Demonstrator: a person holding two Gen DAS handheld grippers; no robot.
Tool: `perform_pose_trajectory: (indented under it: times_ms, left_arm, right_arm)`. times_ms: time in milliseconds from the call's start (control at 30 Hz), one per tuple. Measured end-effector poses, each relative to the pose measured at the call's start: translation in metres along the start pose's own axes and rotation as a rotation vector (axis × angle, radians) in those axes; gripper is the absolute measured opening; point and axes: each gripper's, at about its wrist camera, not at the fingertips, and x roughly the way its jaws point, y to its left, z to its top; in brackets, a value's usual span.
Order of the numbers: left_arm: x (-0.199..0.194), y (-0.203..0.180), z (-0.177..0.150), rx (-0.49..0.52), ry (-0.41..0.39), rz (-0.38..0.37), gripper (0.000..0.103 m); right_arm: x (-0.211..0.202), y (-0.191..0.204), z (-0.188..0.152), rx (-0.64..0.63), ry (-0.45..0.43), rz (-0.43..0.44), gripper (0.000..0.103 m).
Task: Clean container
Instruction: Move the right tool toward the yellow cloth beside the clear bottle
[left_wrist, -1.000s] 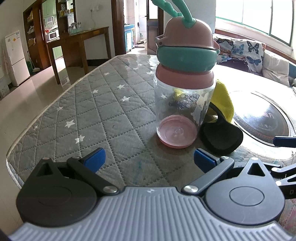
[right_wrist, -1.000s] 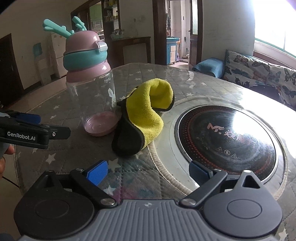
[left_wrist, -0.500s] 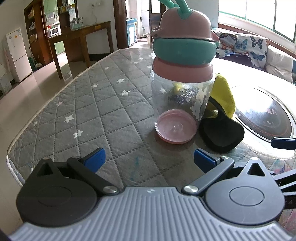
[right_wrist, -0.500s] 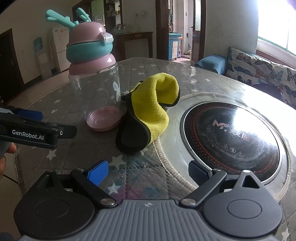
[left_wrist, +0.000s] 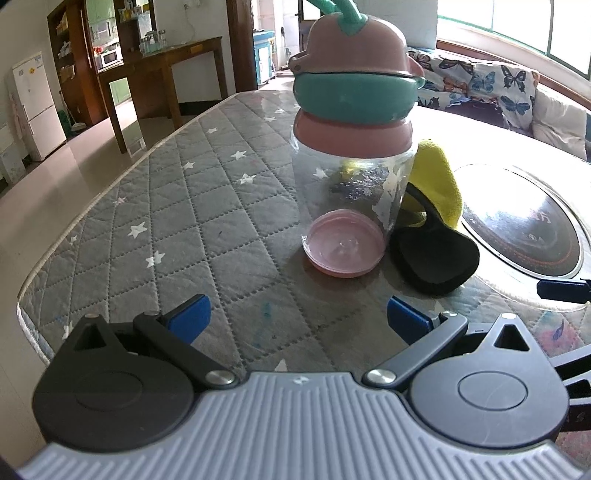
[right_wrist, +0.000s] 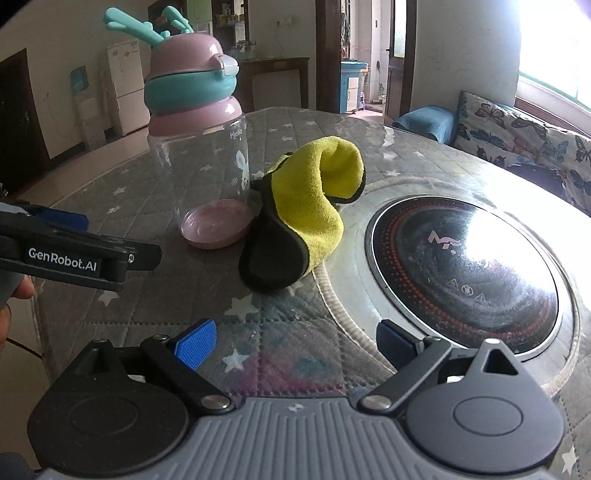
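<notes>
Bottle (left_wrist: 352, 162) stands upright on the table (left_wrist: 207, 221), touching a crumpled yellow cloth (right_wrist: 310, 195). Both the left gripper (left_wrist: 297, 314) and right gripper (right_wrist: 295, 341) have their fingers spread wide, holding nothing. Clear plastic looks light, stiff and slippery; I'd grip the body below the pink collar, since it seems top-heavy.
</notes>
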Motion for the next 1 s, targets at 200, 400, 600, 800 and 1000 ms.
perform_pose_trajectory:
  times_ms: [200, 400, 600, 800, 1000]
  left_arm:
    - [-0.004, -0.002, -0.001, 0.003, 0.003, 0.007, 0.103]
    - [-0.004, -0.005, -0.004, 0.01, 0.014, 0.011, 0.103]
    - [-0.005, -0.009, -0.007, 0.017, 0.022, 0.01, 0.103]
    - [-0.005, -0.014, -0.008, 0.036, 0.028, 0.015, 0.103]
    - [-0.001, -0.016, -0.009, 0.046, 0.041, 0.027, 0.103]
  right_arm:
    - [-0.003, 0.004, -0.003, -0.007, 0.004, 0.005, 0.096]
    - [-0.006, 0.007, -0.006, -0.008, 0.007, 0.014, 0.096]
    - [-0.01, 0.01, -0.009, -0.004, 0.014, 0.028, 0.096]
    - [-0.011, 0.014, -0.01, -0.014, 0.019, 0.034, 0.096]
    - [-0.011, 0.016, -0.011, -0.018, 0.026, 0.04, 0.096]
